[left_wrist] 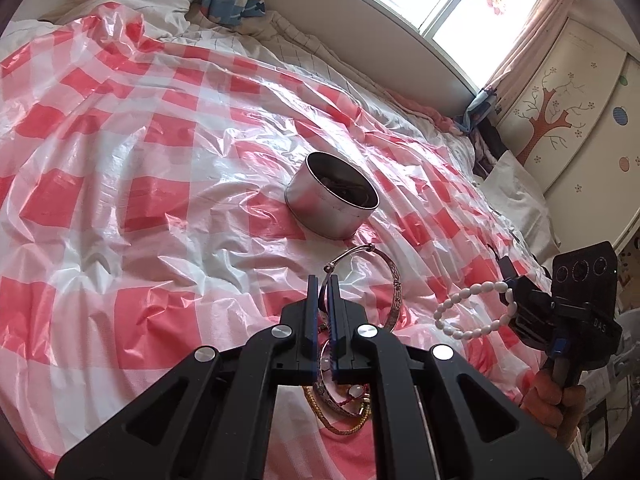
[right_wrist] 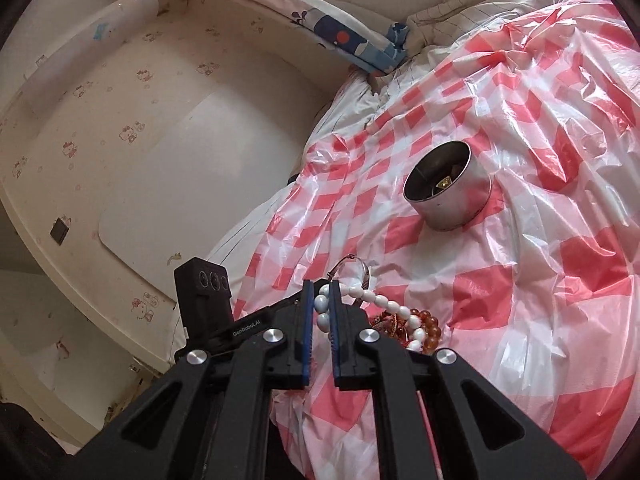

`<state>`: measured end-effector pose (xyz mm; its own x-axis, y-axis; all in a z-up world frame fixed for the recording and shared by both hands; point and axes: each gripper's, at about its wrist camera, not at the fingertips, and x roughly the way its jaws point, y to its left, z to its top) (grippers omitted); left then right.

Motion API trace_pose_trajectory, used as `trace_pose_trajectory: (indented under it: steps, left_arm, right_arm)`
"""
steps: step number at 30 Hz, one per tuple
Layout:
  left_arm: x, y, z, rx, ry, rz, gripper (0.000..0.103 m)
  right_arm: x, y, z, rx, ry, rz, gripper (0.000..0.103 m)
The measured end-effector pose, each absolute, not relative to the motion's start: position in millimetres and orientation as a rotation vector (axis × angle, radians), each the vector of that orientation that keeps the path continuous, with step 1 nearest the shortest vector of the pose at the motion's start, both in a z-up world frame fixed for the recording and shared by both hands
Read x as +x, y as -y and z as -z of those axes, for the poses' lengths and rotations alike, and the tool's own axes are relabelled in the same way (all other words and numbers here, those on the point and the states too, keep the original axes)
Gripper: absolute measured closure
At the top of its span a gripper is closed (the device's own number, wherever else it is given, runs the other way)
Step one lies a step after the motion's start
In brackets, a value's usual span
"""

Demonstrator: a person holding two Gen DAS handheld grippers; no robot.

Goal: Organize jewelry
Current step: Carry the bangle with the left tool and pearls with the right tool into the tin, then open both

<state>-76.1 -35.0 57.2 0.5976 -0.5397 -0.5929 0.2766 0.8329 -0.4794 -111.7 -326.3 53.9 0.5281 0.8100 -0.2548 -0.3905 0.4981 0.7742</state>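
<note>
1. Left gripper (left_wrist: 323, 280): jaws pinched together on a silver bangle (left_wrist: 390, 280), gripped at its near rim, with the hoop held up above the red-and-white checked plastic sheet (left_wrist: 140, 168).
2. Bangle's open clasp end pointing toward a round metal tin (left_wrist: 332, 200), just short of the tin's near wall; no contact between them visible.
3. Right gripper (right_wrist: 324, 286): jaws clamped on a white bead bracelet (right_wrist: 384, 308), one bead squeezed between the blue pads, the rest of the strand trailing off to the right.
4. In the left wrist view, same white bead bracelet (left_wrist: 468, 308) hanging as a loop from the right gripper (left_wrist: 514, 294), clear of the sheet.
5. Metal tin (right_wrist: 448, 192) standing upright on the sheet, well ahead of both grippers, with dark contents inside and one gold-coloured piece showing; rest too dim to tell.
6. Left on the sheet, below the left gripper: a gold braided chain (left_wrist: 340, 420) and a thin red cord, tangled together.
7. Near the right gripper: an amber bead bracelet (right_wrist: 428, 328) lying just beside the white strand.
8. Behind the sheet: rumpled bedding (left_wrist: 280, 40), a window (left_wrist: 460, 0), and a cabinet with a tree sticker (left_wrist: 556, 112).
</note>
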Motion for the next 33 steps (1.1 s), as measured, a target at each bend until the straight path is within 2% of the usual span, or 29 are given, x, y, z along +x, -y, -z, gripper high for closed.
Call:
trace_pose_trajectory:
  steps: [21,30,33]
  left_arm:
    - [4.5,78.8,-83.1,-0.327,-0.757,0.516,0.099]
    - [40.0,94.0,-79.3,-0.319,-0.755,0.501,0.099]
    - [60.2,103.0,-67.0,-0.297,-0.807,0.49,0.099]
  right_arm:
    - [-32.3,338.4,-79.3,0.715,-0.605,-0.736,0.095]
    - [16.0,329.3,-88.7,0.652,-0.576,-0.687,0.095]
    - [34.8,319.3,-83.6,0.587,-0.599,-0.623,0.094]
